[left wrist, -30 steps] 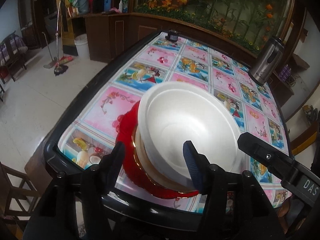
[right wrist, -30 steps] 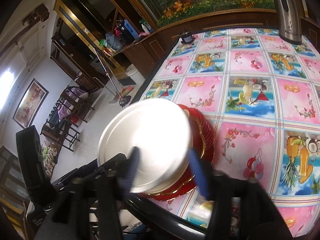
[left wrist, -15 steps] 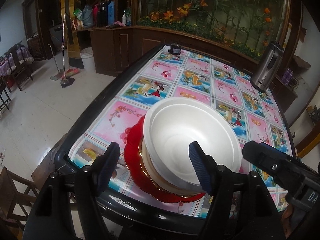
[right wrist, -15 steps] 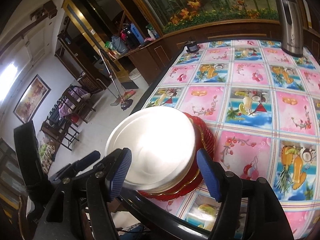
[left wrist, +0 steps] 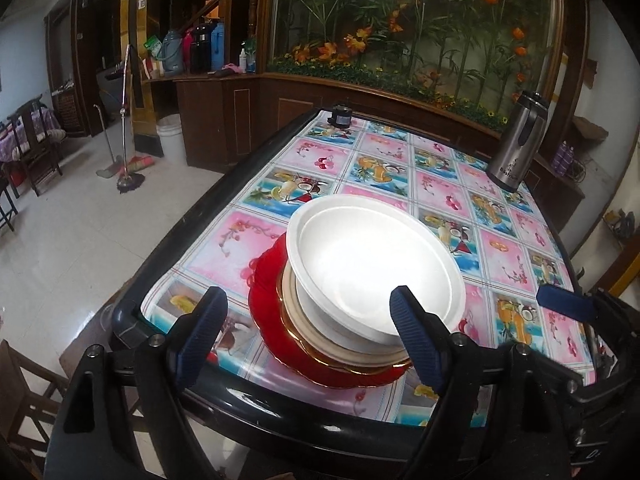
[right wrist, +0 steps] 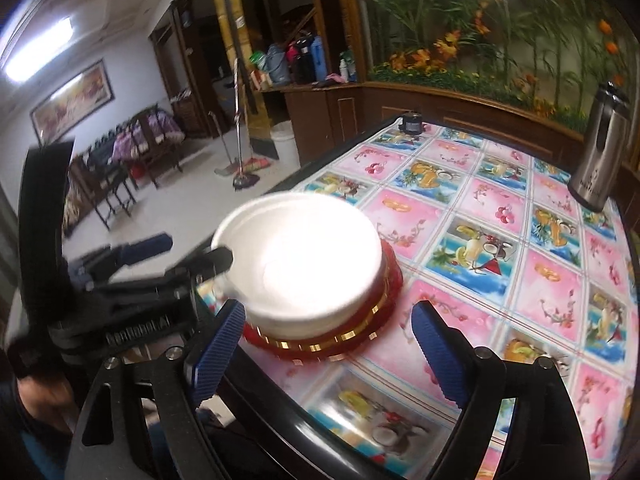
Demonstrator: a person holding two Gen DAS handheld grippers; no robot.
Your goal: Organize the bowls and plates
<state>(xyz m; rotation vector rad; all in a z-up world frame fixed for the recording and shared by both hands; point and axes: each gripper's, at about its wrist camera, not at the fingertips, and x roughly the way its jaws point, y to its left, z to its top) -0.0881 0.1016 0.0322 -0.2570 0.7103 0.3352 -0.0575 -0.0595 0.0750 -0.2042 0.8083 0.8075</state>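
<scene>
A white bowl [left wrist: 376, 268] sits on top of a cream gold-rimmed plate [left wrist: 304, 320], which lies on a red plate [left wrist: 268, 280], stacked near the table's front left corner. My left gripper [left wrist: 308, 332] is open and empty, hanging just in front of the stack. The stack also shows in the right wrist view, the bowl [right wrist: 308, 256] over the red plate [right wrist: 388, 288]. My right gripper [right wrist: 328, 348] is open and empty, in front of and slightly right of the stack. The left gripper [right wrist: 160, 256] appears there at the left.
The table [left wrist: 400, 160] has a fruit-patterned cloth and a black raised rim. A steel thermos [left wrist: 516, 144] stands at the far right and a small black object [left wrist: 340, 114] at the far edge. Wooden chairs [left wrist: 28, 372] and a mop [left wrist: 126, 120] stand on the floor to the left.
Both grippers have drawn back and up from the stack, so the bowl looks smaller. The right gripper has swung right and turned. The stack has not moved.
</scene>
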